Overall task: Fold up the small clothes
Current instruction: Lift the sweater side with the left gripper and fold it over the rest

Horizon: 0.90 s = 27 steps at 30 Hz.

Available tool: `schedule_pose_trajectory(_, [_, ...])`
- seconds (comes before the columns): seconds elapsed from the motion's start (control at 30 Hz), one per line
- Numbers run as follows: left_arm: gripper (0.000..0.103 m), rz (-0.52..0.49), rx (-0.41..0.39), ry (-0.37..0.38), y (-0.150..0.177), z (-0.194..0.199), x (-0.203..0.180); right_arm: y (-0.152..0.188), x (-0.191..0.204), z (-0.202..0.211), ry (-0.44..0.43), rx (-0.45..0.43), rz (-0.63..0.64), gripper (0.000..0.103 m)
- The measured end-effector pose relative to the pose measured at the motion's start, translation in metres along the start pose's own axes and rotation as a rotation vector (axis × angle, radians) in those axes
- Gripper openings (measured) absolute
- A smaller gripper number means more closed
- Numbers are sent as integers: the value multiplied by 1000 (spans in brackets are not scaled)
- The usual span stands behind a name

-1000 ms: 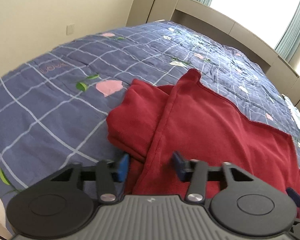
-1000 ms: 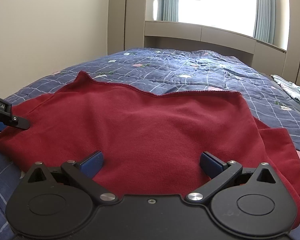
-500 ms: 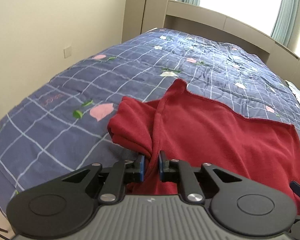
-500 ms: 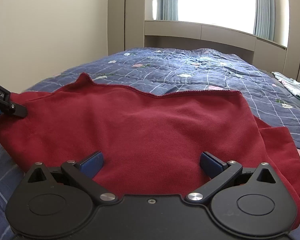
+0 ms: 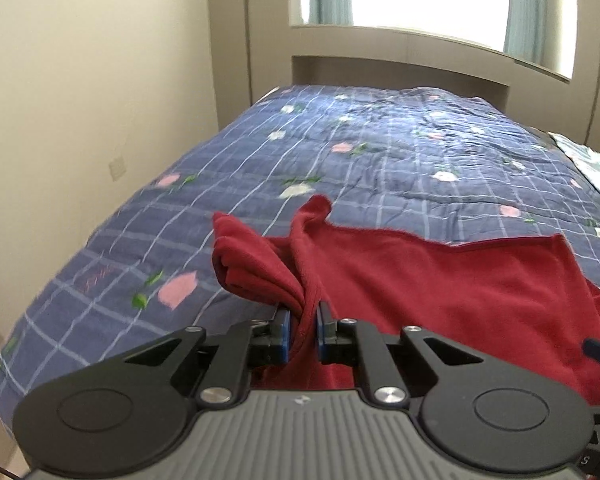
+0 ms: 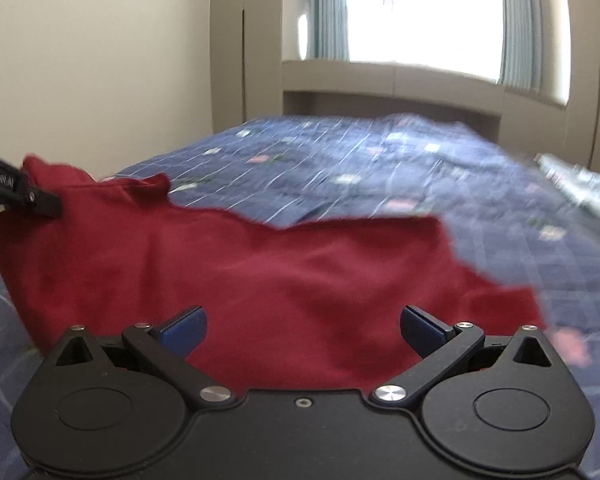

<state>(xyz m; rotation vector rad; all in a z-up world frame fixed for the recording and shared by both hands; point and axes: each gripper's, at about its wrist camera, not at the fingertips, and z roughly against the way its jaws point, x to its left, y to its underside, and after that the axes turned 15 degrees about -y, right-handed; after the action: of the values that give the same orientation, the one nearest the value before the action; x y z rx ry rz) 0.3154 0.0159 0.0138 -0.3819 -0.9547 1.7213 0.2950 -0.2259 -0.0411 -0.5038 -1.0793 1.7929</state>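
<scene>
A dark red garment (image 5: 452, 292) lies on the blue checked bedspread (image 5: 340, 152). My left gripper (image 5: 302, 330) is shut on a bunched fold at the garment's left edge and holds it lifted off the bed. In the right wrist view the garment (image 6: 284, 280) spreads in front of my right gripper (image 6: 302, 324), which is open with its blue pads over the cloth's near edge. The left gripper's finger (image 6: 24, 194) shows at the far left of that view, holding the raised corner.
A beige wall (image 5: 80, 100) runs along the bed's left side. A headboard ledge and window (image 5: 420, 40) stand at the far end. A pale patterned cloth (image 5: 588, 164) lies at the bed's right edge.
My left gripper closed on the garment's left fold and lifted it, raising that corner. My right gripper stayed open and tilted up, with the view blurring.
</scene>
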Motion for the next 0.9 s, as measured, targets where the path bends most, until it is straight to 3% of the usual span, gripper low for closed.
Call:
schedule_pose_trajectory(0.27, [11,-127,-98,69,-25,38,-61,4,-50,44,176,-41,48,103])
schedule_pose_trajectory(0.53, [11,-259,-180,283,-21,100,-146,32,-125,97,359,-41,-91,103])
schedule_pose_trajectory(0.7, [11,-367,-135,405,8,115,-203,50,-161,115,388,-56,-210,103])
schedule_pose_trajectory(0.9, [17,-513,-38,440,49,107,-238,61,-174,113,358,-63,-274,103])
